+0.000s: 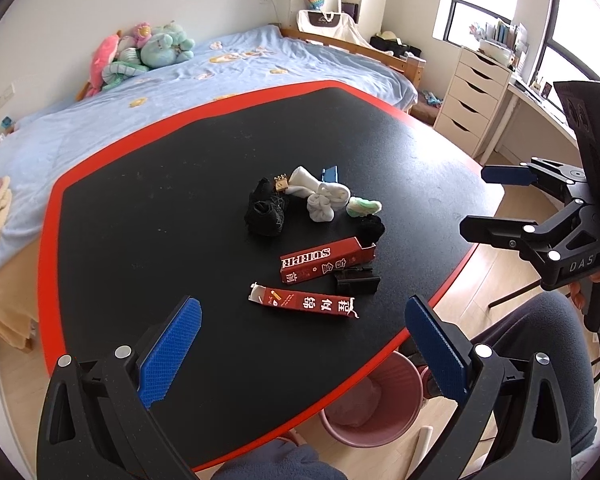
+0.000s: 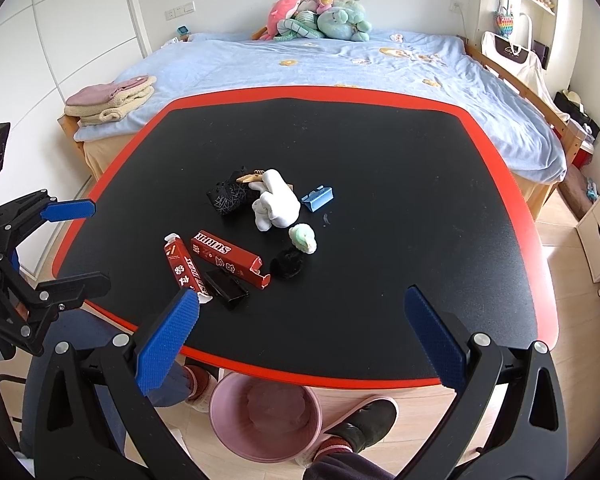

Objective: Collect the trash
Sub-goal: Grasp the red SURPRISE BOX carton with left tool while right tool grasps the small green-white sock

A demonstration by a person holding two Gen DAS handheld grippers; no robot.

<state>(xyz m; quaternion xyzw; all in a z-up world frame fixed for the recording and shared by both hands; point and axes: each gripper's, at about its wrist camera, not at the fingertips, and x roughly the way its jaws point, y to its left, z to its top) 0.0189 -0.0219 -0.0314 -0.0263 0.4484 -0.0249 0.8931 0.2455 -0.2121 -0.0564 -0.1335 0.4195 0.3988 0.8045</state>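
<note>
Left wrist view: the left gripper (image 1: 302, 340) gapes wide over the black, red-edged table (image 1: 140, 220), near a torn red carton (image 1: 304, 302) and an open-ended red box (image 1: 326, 259). The pink ribbed bin (image 1: 374, 396) below is half hidden.

Right wrist view: the right gripper (image 2: 302, 332) is wide, empty. The bin (image 2: 266, 420) holds something pale and indistinct.

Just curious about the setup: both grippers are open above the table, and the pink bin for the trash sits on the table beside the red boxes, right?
Not quite: the pink bin stands on the floor under the table's near edge, as the right wrist view shows. Both grippers, left and right, are open.
</note>
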